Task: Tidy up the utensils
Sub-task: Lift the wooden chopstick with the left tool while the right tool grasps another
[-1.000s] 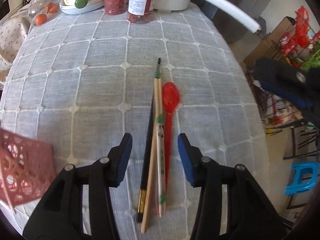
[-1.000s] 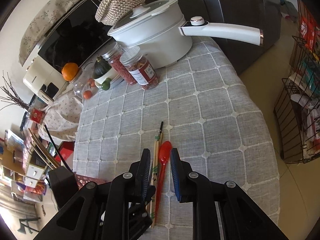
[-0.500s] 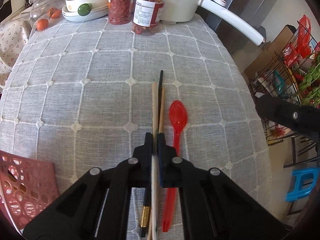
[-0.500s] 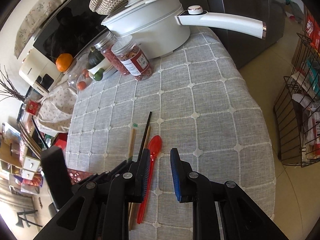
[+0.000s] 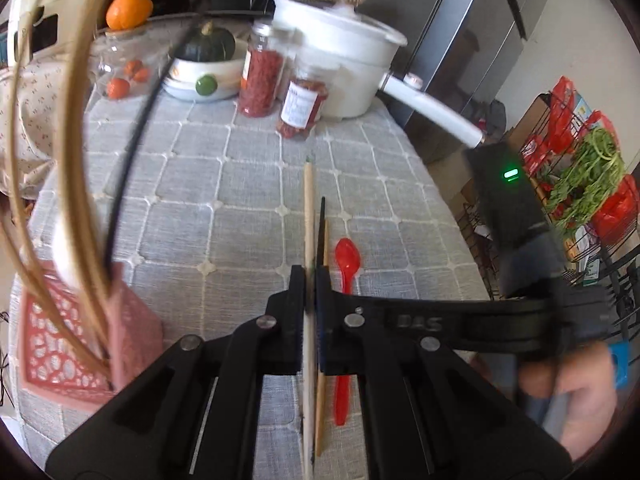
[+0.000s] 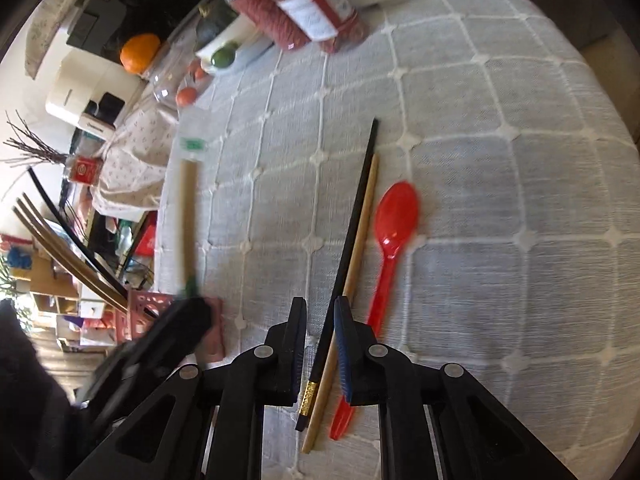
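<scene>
Cloth-covered surface [image 5: 200, 168] carries the loose utensils. The pink basket [image 5: 60, 340], at 8 o'clock in the left wrist view, already holds several chopsticks.

Left gripper [image 5: 310, 276]: jaws clamped tight on a pale chopstick [image 5: 308, 200], which is clear of the cloth.

Right gripper [image 6: 321, 312]: jaws have just been closing to a narrow gap. The black chopstick [image 6: 356, 208] and the tan chopstick [image 6: 366, 216] lie between them, not visibly pinched.

Risks:
- Right jaws may catch both sticks, or roll one away.
- The red spoon [image 6: 394, 224], just beside at 1 o'clock, may get nudged.
- The long pale stick could snag on the sticks leaning out of the basket.

Nearby: white pot [image 5: 340, 64] and jars [image 5: 260, 80] at 12 o'clock, well apart and not in the way.
</scene>
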Demonstrator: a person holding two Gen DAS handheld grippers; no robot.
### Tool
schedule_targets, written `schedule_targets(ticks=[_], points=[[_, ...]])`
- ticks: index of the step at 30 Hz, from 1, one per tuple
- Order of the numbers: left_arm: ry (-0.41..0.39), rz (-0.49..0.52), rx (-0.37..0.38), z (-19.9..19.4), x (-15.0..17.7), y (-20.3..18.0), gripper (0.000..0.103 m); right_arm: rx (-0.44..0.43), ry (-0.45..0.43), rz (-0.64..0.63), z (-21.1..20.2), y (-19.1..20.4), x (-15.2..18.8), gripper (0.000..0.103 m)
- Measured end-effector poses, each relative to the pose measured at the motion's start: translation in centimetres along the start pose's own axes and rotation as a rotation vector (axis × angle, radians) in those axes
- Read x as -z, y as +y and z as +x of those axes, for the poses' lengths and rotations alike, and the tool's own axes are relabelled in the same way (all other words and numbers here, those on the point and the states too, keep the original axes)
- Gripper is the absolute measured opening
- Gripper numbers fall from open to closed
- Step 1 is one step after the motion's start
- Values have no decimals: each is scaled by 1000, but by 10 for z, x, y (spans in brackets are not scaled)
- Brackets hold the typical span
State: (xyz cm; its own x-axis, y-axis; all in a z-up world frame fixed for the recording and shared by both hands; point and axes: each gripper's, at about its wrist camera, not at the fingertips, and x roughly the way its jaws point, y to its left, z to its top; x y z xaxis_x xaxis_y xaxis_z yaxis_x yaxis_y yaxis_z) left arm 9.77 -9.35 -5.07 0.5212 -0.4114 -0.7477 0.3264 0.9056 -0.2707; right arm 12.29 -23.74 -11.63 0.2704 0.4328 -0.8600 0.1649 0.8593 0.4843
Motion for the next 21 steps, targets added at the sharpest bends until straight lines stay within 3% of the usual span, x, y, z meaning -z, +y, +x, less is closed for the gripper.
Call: schedule_targets(ticks=[6,18,21], points=[[-78,43,31,-32,5,8,6,114,24,6,22,0,2,8],[-138,75,33,-59,10,18,6,180,4,-106,31,23,0,8],[-157,54,20,-67,11,25,6,162,21,-99,30,18,0,8]])
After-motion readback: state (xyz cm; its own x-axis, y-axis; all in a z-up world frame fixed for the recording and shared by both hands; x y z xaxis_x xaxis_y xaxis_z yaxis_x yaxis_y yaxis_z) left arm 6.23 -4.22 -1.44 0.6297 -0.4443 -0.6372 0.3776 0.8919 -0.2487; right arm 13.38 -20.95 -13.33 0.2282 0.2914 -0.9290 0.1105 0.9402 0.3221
